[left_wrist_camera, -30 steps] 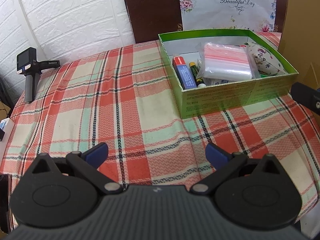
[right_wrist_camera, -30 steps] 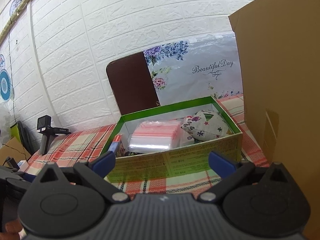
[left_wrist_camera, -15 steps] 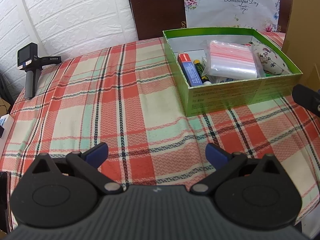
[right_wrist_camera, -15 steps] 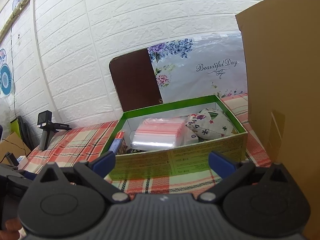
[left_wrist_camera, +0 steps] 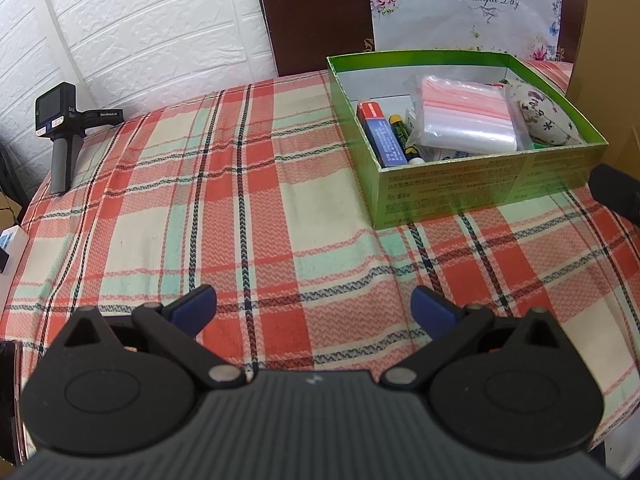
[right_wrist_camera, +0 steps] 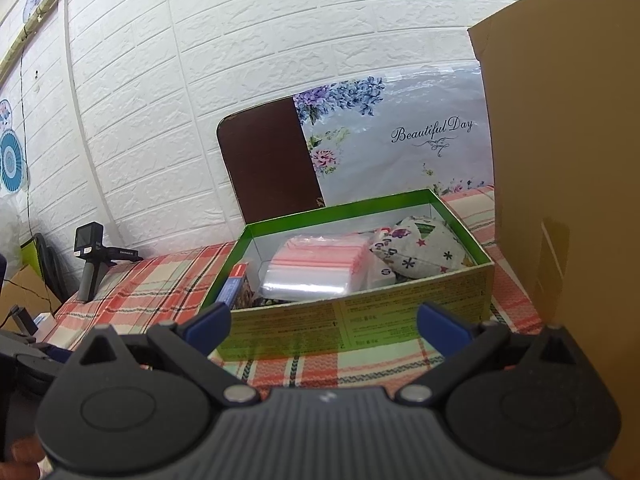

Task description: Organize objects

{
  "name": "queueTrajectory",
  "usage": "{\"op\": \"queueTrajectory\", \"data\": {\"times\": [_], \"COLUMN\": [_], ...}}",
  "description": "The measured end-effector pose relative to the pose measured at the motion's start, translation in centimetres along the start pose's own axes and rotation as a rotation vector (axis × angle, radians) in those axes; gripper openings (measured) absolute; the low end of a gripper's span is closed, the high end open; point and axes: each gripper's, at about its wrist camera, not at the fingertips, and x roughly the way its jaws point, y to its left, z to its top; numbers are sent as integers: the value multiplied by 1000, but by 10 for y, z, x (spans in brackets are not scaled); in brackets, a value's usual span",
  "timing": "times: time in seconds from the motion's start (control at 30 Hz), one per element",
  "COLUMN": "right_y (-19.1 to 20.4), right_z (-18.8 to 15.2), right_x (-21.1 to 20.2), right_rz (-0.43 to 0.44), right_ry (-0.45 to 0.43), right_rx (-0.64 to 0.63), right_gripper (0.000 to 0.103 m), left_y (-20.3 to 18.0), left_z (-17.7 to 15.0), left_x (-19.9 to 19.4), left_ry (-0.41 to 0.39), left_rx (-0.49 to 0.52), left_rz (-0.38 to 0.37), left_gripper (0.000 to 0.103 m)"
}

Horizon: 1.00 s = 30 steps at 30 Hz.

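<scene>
A green open box (left_wrist_camera: 480,192) (right_wrist_camera: 360,320) stands on the plaid tablecloth (left_wrist_camera: 240,200). Inside lie a stack of clear zip bags with pink strips (left_wrist_camera: 464,116) (right_wrist_camera: 316,268), a patterned fabric pouch (left_wrist_camera: 540,114) (right_wrist_camera: 420,248), a blue and red box (left_wrist_camera: 380,136) (right_wrist_camera: 234,284) and a yellow-capped marker (left_wrist_camera: 400,132). My left gripper (left_wrist_camera: 314,306) is open over bare cloth, well in front and left of the box. My right gripper (right_wrist_camera: 324,320) is open just in front of the box's near wall, nothing between its fingers.
A black handheld camera on a grip (left_wrist_camera: 60,136) (right_wrist_camera: 90,260) stands at the table's far left. A tall cardboard sheet (right_wrist_camera: 568,200) rises at the right. A brown chair back (left_wrist_camera: 312,12) and a floral bag (left_wrist_camera: 464,4) stand behind the box.
Both views shifted slightly: the left gripper has drifted left and back so the box sits further right; the right gripper has tilted up a little. Both stay open and hold nothing.
</scene>
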Motion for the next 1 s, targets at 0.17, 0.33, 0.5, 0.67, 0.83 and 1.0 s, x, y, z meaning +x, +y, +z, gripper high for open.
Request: {"op": "queueTrajectory", "data": {"times": [0.17, 0.33, 0.5, 0.67, 0.83, 1.0], "right_y": [0, 1, 4, 5, 5, 5], "right_z": [0, 0, 0, 1, 2, 1], "right_x": [0, 0, 1, 2, 2, 3], "right_rz": [1, 1, 3, 3, 4, 6], "right_ry": [0, 1, 4, 4, 4, 8], "right_rx": [-1, -1, -9, -16, -15, -12], "right_gripper": [103, 103, 103, 103, 103, 103], "left_y": [0, 1, 1, 0, 1, 3], "left_z": [0, -1, 0, 0, 0, 2], "left_x": [0, 1, 1, 1, 1, 1], "left_ry": [0, 2, 2, 2, 2, 4], "left_rx": [0, 0, 0, 0, -1, 0], "left_rz": [1, -1, 1, 0, 2, 1], "left_gripper": [103, 103, 103, 103, 103, 103]}}
